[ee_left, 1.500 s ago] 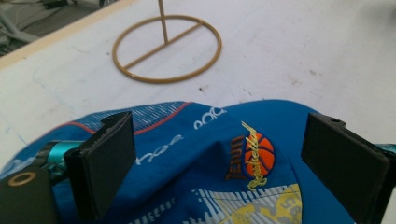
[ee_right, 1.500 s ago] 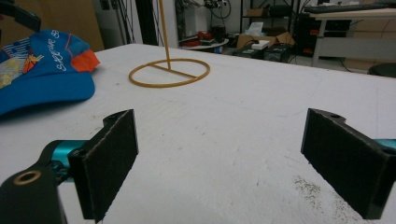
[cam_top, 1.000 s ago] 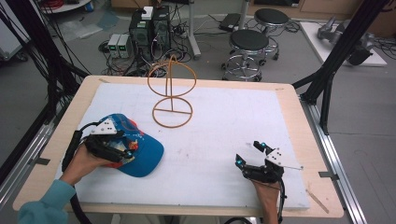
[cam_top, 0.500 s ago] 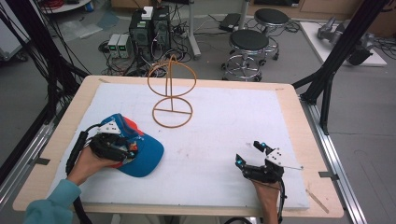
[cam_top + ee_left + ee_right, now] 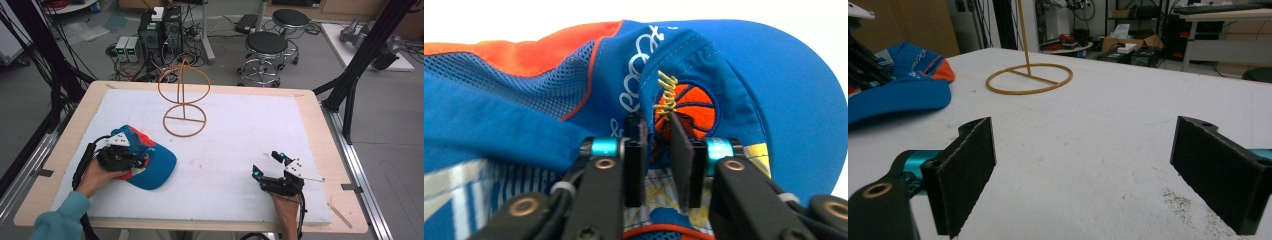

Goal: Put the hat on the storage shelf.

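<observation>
left gripper is clamped on the cap; lift it straight, then toward the stand at 1 o'clock. right gripper rests, jaws apart.

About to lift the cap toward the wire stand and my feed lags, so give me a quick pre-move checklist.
1. Left gripper shut on the cap: ok; front-panel fabric pinched.
2. Grip firm enough to lift: cannot tell.
3. Wire stand upright, ring bare: ok.
4. White mat between cap and stand free of obstacles: ok.
5. Right gripper open, apart from the cap: ok.
</observation>
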`<state>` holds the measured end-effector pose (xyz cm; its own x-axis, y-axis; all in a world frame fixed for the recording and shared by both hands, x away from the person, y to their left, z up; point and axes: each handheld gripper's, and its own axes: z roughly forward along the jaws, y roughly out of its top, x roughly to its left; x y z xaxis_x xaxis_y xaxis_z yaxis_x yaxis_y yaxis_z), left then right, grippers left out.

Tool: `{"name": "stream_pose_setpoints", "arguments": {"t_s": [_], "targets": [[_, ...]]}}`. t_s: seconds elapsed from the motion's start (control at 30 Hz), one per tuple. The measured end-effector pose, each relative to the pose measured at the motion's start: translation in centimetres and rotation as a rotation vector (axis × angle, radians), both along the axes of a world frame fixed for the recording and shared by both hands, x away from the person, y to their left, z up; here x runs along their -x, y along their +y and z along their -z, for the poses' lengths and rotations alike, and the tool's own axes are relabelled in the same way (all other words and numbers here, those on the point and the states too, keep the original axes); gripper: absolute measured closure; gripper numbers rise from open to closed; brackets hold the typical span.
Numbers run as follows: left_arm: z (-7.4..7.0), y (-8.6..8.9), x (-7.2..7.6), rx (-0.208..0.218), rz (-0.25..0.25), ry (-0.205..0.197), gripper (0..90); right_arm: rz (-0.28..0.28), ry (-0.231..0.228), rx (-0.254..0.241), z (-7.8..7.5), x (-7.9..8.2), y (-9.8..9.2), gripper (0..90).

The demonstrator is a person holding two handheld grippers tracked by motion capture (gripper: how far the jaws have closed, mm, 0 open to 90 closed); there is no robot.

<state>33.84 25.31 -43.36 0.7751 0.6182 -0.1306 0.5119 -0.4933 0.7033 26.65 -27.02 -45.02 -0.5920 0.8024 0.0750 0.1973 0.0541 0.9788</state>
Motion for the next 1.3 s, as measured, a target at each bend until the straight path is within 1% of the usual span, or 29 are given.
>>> {"name": "stream_pose_setpoints", "arguments": {"t_s": [0.03, 0.07, 0.13, 0.17, 0.23, 0.3, 0.43, 0.5, 0.6, 0.63, 0.67, 0.77, 0.87, 0.93, 1.1, 1.13, 1.2, 1.23, 1.3], "targets": [[0.1, 0.0, 0.1, -0.003, -0.001, -0.013, 79.5, 0.000, 0.000, 0.000, 0.0, 0.0, 0.0, 9.9], [0.1, 0.0, 0.1, -0.004, -0.003, -0.017, 83.3, 0.000, 0.000, 0.000, 0.0, 0.0, 0.0, 9.9], [0.0, 0.1, 0.1, 0.001, -0.013, -0.012, 86.6, 0.001, 0.001, -0.001, 0.0, 0.0, 0.0, 9.9], [0.0, 0.1, 0.1, 0.004, -0.019, -0.006, 87.1, 0.000, 0.001, 0.000, 0.0, 0.0, 0.0, 9.9], [-0.1, 0.1, 0.1, 0.000, -0.018, -0.006, 87.7, 0.002, 0.001, 0.000, 0.0, 0.0, 0.0, 9.9], [-0.3, 0.2, 0.2, 0.006, -0.018, -0.006, 88.0, 0.002, 0.002, -0.002, 0.0, 0.0, 0.0, 9.9], [-0.6, 0.3, 0.3, 0.031, -0.025, -0.006, 88.1, 0.001, 0.001, 0.000, 0.0, 0.0, 0.0, 9.9], [-0.9, 0.5, 0.4, 0.051, -0.032, -0.011, 88.2, 0.002, 0.001, 0.000, 0.0, 0.0, 0.0, 9.9], [-1.3, 0.6, 0.5, 0.068, -0.037, -0.023, 88.2, 0.002, 0.002, -0.001, 0.0, 0.0, 0.0, 9.9], [-1.4, 0.6, 0.6, 0.065, -0.037, -0.025, 88.2, 0.002, 0.002, -0.001, 0.0, 0.0, 0.0, 9.9], [-1.6, 0.6, 0.6, 0.053, -0.034, -0.027, 88.2, 0.002, 0.001, 0.000, 0.0, 0.0, 0.0, 9.9], [-2.8, 0.6, 0.7, 0.059, -0.032, -0.047, 88.3, 0.002, 0.002, -0.001, 0.0, 0.0, 0.0, 9.9], [-4.5, 0.6, 0.6, 0.083, -0.030, -0.070, 88.3, 0.001, 0.001, 0.000, 0.0, 0.0, 0.0, 9.9], [-5.4, 0.5, 0.5, 0.088, -0.036, -0.085, 88.3, 0.000, 0.000, 0.000, 0.0, 0.0, 0.0, 9.9], [-7.9, 0.6, 0.5, 0.088, -0.033, -0.118, 88.3, 0.002, 0.001, 0.000, 0.0, 0.0, 0.0, 9.9], [-8.2, 0.6, 0.5, 0.090, -0.032, -0.123, 88.3, -0.001, -0.004, 0.002, 0.0, 0.0, 0.0, 9.9], [-9.0, 0.7, 0.5, 0.097, -0.033, -0.135, 88.3, 0.001, 0.002, 0.000, 0.0, 0.0, 0.0, 9.9], [-9.3, 0.7, 0.5, 0.100, -0.033, -0.138, 88.3, -0.002, -0.007, 0.003, 0.0, -0.1, 0.0, 9.9], [-10.0, 0.6, 0.4, 0.107, -0.031, -0.147, 88.3, 0.001, 0.001, 0.000, 0.0, 0.0, 0.0, 9.9]]}}
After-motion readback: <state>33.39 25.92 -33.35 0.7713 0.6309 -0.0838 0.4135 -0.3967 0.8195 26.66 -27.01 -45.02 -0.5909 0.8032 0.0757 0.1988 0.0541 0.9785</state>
